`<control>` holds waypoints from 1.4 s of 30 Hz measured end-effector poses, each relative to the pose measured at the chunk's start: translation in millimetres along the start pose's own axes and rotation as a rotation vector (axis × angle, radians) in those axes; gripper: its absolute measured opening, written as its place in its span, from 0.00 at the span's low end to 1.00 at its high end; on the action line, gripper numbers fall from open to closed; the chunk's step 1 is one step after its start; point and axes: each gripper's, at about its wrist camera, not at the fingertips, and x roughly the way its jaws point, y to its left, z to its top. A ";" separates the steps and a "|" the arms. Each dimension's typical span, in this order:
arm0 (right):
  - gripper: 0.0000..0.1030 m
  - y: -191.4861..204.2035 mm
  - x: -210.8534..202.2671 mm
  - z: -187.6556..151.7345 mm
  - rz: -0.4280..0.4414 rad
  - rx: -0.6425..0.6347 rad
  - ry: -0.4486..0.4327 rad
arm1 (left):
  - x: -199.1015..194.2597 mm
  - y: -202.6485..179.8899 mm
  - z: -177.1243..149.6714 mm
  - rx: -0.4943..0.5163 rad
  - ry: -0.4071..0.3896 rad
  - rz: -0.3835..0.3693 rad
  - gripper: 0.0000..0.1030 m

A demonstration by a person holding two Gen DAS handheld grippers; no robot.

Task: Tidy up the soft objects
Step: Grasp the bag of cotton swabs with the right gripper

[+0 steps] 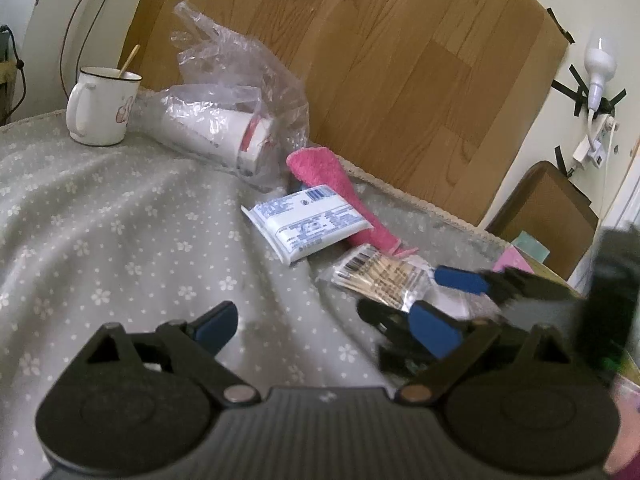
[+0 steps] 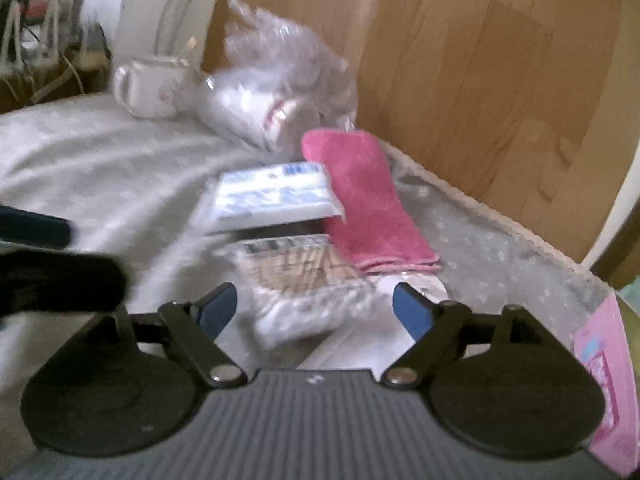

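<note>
Lying folded on the gray flowered cloth (image 1: 120,216) by the wooden board, partly under the white packet (image 1: 308,222): pink towel (image 1: 340,184), soft, light, floppy, not breakable. Best pinched at the thick folded end, away from the crinkly bag of sticks (image 2: 296,276). Spread wide and holding nothing: left gripper (image 1: 326,330), right gripper (image 2: 316,308).

No legible text from my feed: white packet (image 1: 308,222) print and cotton-swab pack (image 1: 380,276) barcode too small; mug (image 1: 105,106) motif unreadable.
</note>
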 end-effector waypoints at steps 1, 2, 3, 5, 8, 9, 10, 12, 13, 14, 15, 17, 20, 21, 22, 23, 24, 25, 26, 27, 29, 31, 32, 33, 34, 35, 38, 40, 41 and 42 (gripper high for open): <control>0.69 -4.5 5.2 1.4 0.019 0.016 0.018 | -0.2 -0.3 -0.3 0.003 -0.002 0.001 0.94; 0.60 -7.3 4.1 0.9 0.029 0.033 0.019 | -0.6 -0.9 -0.5 0.006 -0.005 0.004 0.94; 0.57 -8.5 0.3 0.6 0.023 0.046 0.014 | -1.0 -1.5 -0.7 0.009 -0.009 0.007 0.94; 0.55 -8.1 -15.0 -4.2 0.031 0.067 -0.002 | -1.4 -2.0 -1.1 0.011 -0.011 0.009 0.94; 0.54 -1.6 -45.9 -21.3 0.028 0.065 -0.025 | -1.5 -1.4 -0.7 0.008 -0.010 0.008 0.95; 0.54 0.2 -60.4 -29.9 0.036 0.066 -0.033 | -1.7 -1.3 -0.7 0.006 -0.010 0.008 0.95; 0.54 1.5 -73.4 -37.7 0.045 0.062 -0.041 | -1.7 -1.0 -0.1 0.006 -0.010 0.007 0.95; 0.55 5.8 -101.9 -56.0 0.042 0.038 -0.061 | -2.2 -0.5 0.1 0.004 -0.013 0.008 0.96; 0.55 7.2 -117.1 -66.4 0.034 0.032 -0.070 | -2.2 -0.4 0.1 0.004 -0.013 0.009 0.96; 0.55 6.9 -126.3 -73.8 0.031 0.037 -0.072 | -1.9 -0.2 0.2 0.004 -0.010 0.009 0.96; 0.55 5.8 -135.5 -81.9 0.028 0.047 -0.070 | -1.6 -0.4 0.1 0.004 -0.006 0.009 0.97; 0.55 3.9 -147.6 -97.9 0.004 0.055 -0.063 | -0.7 -0.5 0.1 0.006 0.000 0.013 0.97; 0.56 -4.3 -149.6 -109.1 -0.019 0.108 -0.038 | 0.8 -0.6 -0.3 0.009 0.008 0.020 0.97; 0.57 -8.8 -151.1 -109.0 -0.020 0.142 -0.047 | 1.2 -0.6 -0.4 0.009 0.012 0.025 0.97; 0.57 -12.9 -148.4 -109.0 -0.017 0.170 -0.036 | 1.7 -0.2 -0.2 0.009 0.014 0.027 0.97; 0.57 -15.4 -145.1 -108.4 -0.017 0.190 -0.018 | 1.7 0.2 -0.2 0.007 0.015 0.031 0.97; 0.57 -17.0 -143.9 -108.6 -0.022 0.206 -0.012 | 2.1 1.0 0.1 0.004 0.017 0.033 0.97; 0.57 -18.6 -143.4 -108.2 -0.022 0.220 -0.013 | 2.1 1.7 0.0 0.001 0.019 0.035 0.97; 0.57 -18.9 -145.1 -110.1 -0.020 0.231 -0.015 | 2.3 2.5 0.0 -0.002 0.021 0.035 0.98; 0.57 -19.7 -145.4 -110.5 -0.021 0.239 -0.018 | 2.7 3.0 0.2 -0.005 0.023 0.034 0.98; 0.57 -18.4 -147.5 -112.7 -0.029 0.251 -0.024 | 3.9 3.2 0.5 -0.007 0.028 0.036 0.98; 0.57 -17.2 -149.3 -113.4 -0.033 0.251 -0.027 | 4.5 2.4 0.3 -0.004 0.030 0.036 0.98; 0.57 -17.2 -150.5 -114.2 -0.034 0.250 -0.028 | 4.5 1.8 0.1 0.000 0.030 0.037 0.98; 0.57 -17.5 -151.2 -115.0 -0.033 0.250 -0.028 | 4.5 1.5 0.0 0.003 0.029 0.037 0.98; 0.57 -18.0 -150.4 -114.8 -0.033 0.249 -0.027 | 4.3 1.1 -0.1 0.006 0.029 0.038 0.98; 0.57 -17.8 -150.3 -114.6 -0.034 0.250 -0.027 | 4.5 0.8 -0.2 0.008 0.029 0.038 0.98; 0.57 -19.0 -149.9 -115.2 -0.037 0.256 -0.026 | 4.5 1.1 -0.1 0.006 0.030 0.037 0.98; 0.57 -18.9 -151.0 -116.0 -0.042 0.259 -0.028 | 4.6 1.0 0.1 0.005 0.030 0.036 0.98; 0.57 -19.1 -151.1 -116.2 -0.045 0.259 -0.028 | 4.5 0.9 0.0 0.004 0.030 0.036 0.98; 0.57 -19.0 -151.3 -116.4 -0.047 0.258 -0.029 | 4.5 0.9 0.1 0.004 0.030 0.035 0.98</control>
